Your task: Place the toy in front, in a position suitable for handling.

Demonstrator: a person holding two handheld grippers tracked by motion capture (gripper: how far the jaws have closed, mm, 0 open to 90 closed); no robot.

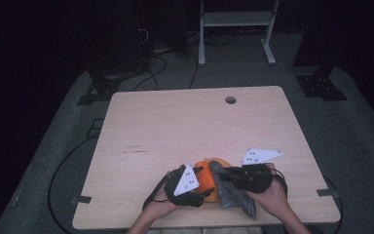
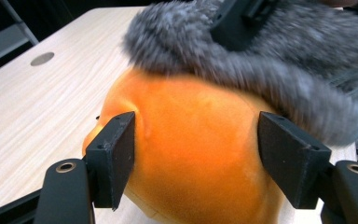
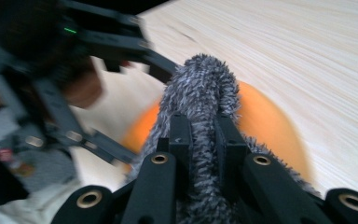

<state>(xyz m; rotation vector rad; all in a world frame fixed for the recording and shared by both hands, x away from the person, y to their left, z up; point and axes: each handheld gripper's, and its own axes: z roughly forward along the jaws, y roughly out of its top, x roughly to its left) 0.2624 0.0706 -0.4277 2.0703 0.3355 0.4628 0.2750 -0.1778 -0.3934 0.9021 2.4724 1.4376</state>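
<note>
A rounded orange plush [image 1: 205, 185] rests near the front edge of the wooden table [image 1: 185, 122], with a grey fuzzy cloth [image 1: 233, 197] draped across its right side. My left gripper [image 1: 203, 181] has its jaws spread wide around the orange plush [image 2: 196, 158], and both pads press its sides. The grey cloth [image 2: 261, 60] lies over the top of the plush there. My right gripper [image 1: 222, 176] is shut on a fold of the grey cloth [image 3: 200, 88], pinched tight between the pads just above the plush [image 3: 263, 121]. The left gripper [image 3: 98, 42] appears blurred at the left of the right gripper view.
A round cable hole [image 1: 231, 100] sits near the table's far edge. Behind the table stand a white metal frame [image 1: 236, 19] and dark stands, with cables [image 1: 151, 73] on the grey floor. The far and left parts of the tabletop are bare wood.
</note>
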